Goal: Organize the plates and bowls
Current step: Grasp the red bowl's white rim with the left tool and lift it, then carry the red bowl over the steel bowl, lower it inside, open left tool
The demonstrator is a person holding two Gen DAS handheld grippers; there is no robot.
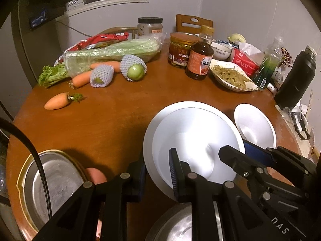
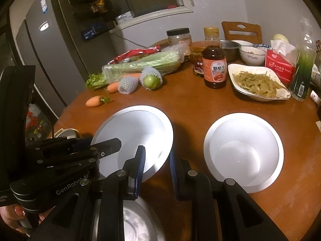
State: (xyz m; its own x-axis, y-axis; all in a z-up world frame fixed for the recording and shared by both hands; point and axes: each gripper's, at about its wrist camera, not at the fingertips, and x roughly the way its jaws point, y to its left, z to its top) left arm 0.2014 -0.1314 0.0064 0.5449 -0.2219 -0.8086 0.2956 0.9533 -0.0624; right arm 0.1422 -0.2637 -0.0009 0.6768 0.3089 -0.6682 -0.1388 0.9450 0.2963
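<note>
A deep white bowl with a stepped rim sits in front of me on the round wooden table. My left gripper is shut on its near-left rim, one finger inside and one outside. On the opposite rim my right gripper is also shut, its blue pads either side of the wall. A second white bowl of the same kind stands apart to the right, untouched.
A steel basin lies just under the grippers, and a gold-rimmed steel pan at the near left. Carrots, celery, netted fruit, a sauce bottle, jars and a dish of vegetables crowd the far half. A black flask stands right.
</note>
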